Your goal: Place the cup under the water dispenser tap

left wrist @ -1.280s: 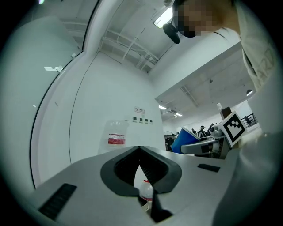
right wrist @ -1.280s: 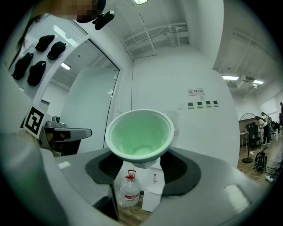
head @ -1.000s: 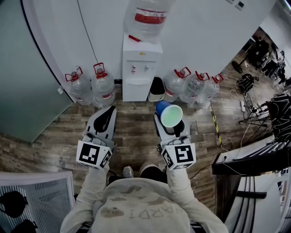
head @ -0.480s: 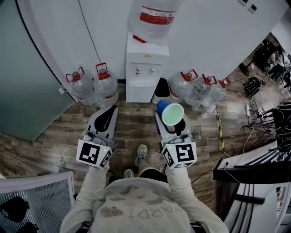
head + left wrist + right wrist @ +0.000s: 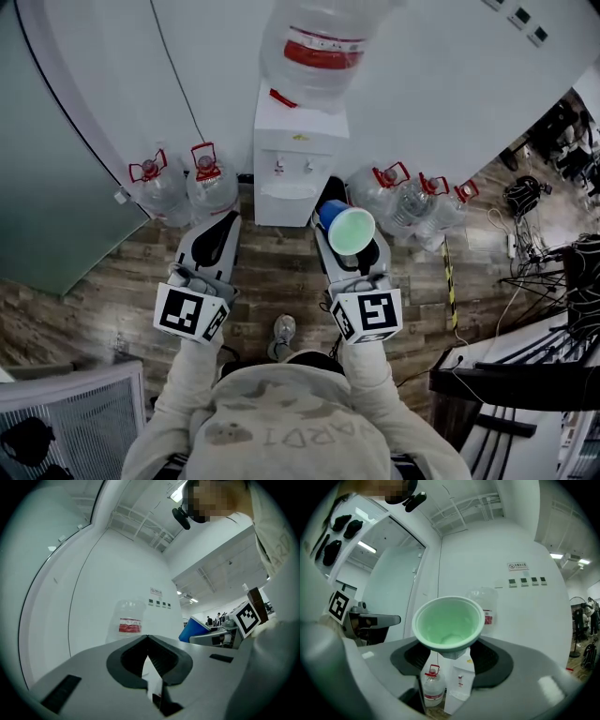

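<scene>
A cup, blue outside and pale green inside, is gripped at its base by the right gripper. Its jaws are spread wide around the base. The cup is tilted, with its mouth turned back toward the person. It is held in the air just in front of the dispenser, off its right front corner, and apart from the taps. In the right gripper view the green inside of the cup is seen above the dispenser.

The left gripper is held in front of the dispenser's left side. Its jaws are closed tip to tip and nothing is held between them. In the left gripper view only a strip of the dispenser is seen through the hollow behind the tips.

A large bottle is seated upside down on top of the dispenser. Two spare bottles are stood to the dispenser's left, and three more to its right, on the wood floor.
</scene>
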A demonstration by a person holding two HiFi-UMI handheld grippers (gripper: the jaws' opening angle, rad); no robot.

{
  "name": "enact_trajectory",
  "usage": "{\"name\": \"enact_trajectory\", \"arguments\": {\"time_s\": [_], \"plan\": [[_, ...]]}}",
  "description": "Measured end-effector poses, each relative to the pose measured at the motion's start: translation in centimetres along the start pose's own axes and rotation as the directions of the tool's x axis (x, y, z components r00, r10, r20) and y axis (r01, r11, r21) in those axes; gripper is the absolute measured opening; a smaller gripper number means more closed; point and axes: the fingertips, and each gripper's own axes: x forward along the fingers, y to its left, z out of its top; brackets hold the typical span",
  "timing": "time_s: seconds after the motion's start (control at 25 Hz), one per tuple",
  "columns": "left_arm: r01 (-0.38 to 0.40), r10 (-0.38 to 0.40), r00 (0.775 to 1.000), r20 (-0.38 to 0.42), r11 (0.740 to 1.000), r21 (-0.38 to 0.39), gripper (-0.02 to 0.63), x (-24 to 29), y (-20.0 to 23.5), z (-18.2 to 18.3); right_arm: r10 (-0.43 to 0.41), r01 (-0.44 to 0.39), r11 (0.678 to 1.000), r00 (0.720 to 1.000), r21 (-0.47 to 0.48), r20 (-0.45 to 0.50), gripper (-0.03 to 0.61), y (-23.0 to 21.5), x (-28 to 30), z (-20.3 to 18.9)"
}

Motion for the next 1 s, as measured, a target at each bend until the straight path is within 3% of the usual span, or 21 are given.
{"name": "enact_trajectory", "arguments": {"time_s": [0.56, 1.0], "plan": [[-0.04, 0.039, 0.999, 0.026, 0.998, 0.048, 0.005, 8.3, 0.2, -0.1, 0.071, -0.071, 0.997, 0.997, -0.001, 0.002, 0.273, -6.7, 5.9, -1.2], [-0.083, 0.082, 0.997, 0.01, 0.994, 0.071, 0.005, 9.8, 0.9, -0.5, 0.138, -0.138, 0.99, 0.99, 0.02, -0.007, 0.273, -7.5, 9.2, -2.8]]}}
